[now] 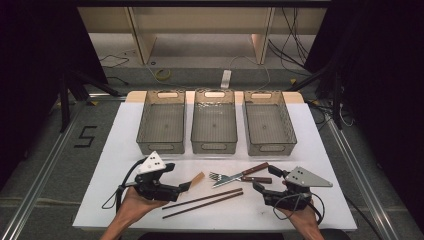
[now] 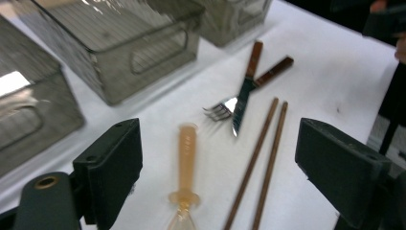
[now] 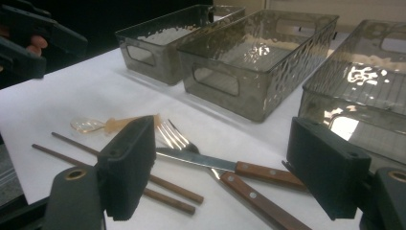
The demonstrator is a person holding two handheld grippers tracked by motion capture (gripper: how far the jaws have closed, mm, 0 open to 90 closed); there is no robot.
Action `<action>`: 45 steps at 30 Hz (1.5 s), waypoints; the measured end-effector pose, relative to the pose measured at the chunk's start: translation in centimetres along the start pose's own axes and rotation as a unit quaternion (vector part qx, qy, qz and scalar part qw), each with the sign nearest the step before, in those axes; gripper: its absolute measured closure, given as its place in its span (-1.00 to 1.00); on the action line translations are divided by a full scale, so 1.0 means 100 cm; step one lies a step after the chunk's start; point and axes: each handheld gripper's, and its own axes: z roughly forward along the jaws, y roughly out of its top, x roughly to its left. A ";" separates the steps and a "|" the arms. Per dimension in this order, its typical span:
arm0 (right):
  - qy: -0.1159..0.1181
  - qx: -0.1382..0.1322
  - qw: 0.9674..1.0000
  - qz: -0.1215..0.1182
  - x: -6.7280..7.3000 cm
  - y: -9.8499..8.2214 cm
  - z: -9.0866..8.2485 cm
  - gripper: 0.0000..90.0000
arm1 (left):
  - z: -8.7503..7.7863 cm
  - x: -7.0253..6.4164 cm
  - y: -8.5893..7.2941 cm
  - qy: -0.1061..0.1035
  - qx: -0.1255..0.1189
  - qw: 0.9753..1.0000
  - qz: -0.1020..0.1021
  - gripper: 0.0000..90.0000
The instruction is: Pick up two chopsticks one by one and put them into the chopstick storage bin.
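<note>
— Trouble ahead? Where's the spoon [image 2: 186, 163]?
— Near left on the surface [image 1: 310, 145], between my left tongs [image 1: 191, 184], spread wide, empty.
— Risk?
— I may nudge the chopsticks [image 1: 202, 202] just right of it. My right tongs [image 1: 271, 179], wide too, hang near the crossed knife [image 3: 225, 165] and fork [image 3: 201, 153].

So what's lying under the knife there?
The fork lies under the knife, crossing it near the blade. Its tines and handle end show; the stretch beneath the knife is covered.
</note>
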 end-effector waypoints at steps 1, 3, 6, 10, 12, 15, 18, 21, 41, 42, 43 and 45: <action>0.001 0.003 1.000 0.000 0.000 0.000 0.000 -0.42 | 0.003 -0.004 0.001 0.001 0.013 1.000 0.009 -0.65; 0.001 0.004 1.000 0.001 0.000 0.000 0.000 -0.42 | 0.009 -0.010 0.004 -0.006 0.037 0.999 0.020 -0.65; 0.004 0.004 1.000 0.003 -0.001 0.000 0.000 -0.42 | 0.019 -0.017 0.005 -0.024 0.077 0.996 0.037 -0.61; 0.007 0.008 1.000 0.003 -0.001 0.000 0.000 -0.42 | 0.030 -0.025 0.005 -0.035 0.122 0.990 0.058 -0.54; 0.008 0.009 1.000 0.003 -0.001 0.000 0.000 -0.42 | 0.036 -0.028 0.005 -0.035 0.144 0.986 0.081 -0.48; 0.008 0.009 1.000 0.003 -0.001 0.000 0.000 -0.41 | 0.047 -0.032 0.004 -0.038 0.177 0.979 0.098 -0.37; 0.007 0.013 1.000 0.003 -0.002 0.000 0.000 -0.41 | 0.054 -0.036 0.002 -0.048 0.210 0.970 0.108 -0.23; 0.006 0.013 1.000 0.005 -0.002 0.000 0.000 -0.41 | 0.059 -0.036 0.001 -0.043 0.231 0.965 0.114 -0.10; 0.012 0.019 1.000 0.004 -0.002 -0.001 0.001 -0.40 | 0.081 -0.039 0.002 -0.054 0.310 0.941 0.126 0.57; 0.012 0.020 1.000 0.003 -0.002 -0.001 0.001 -0.40 | 0.082 -0.039 0.002 -0.053 0.312 0.940 0.126 0.61; 0.012 0.020 1.000 0.003 -0.002 -0.001 0.001 -0.40 | 0.083 -0.039 0.002 -0.053 0.317 0.938 0.129 0.61; 0.013 0.020 1.000 0.003 -0.002 -0.001 0.001 -0.40 | 0.085 -0.040 0.001 -0.053 0.323 0.935 0.132 0.65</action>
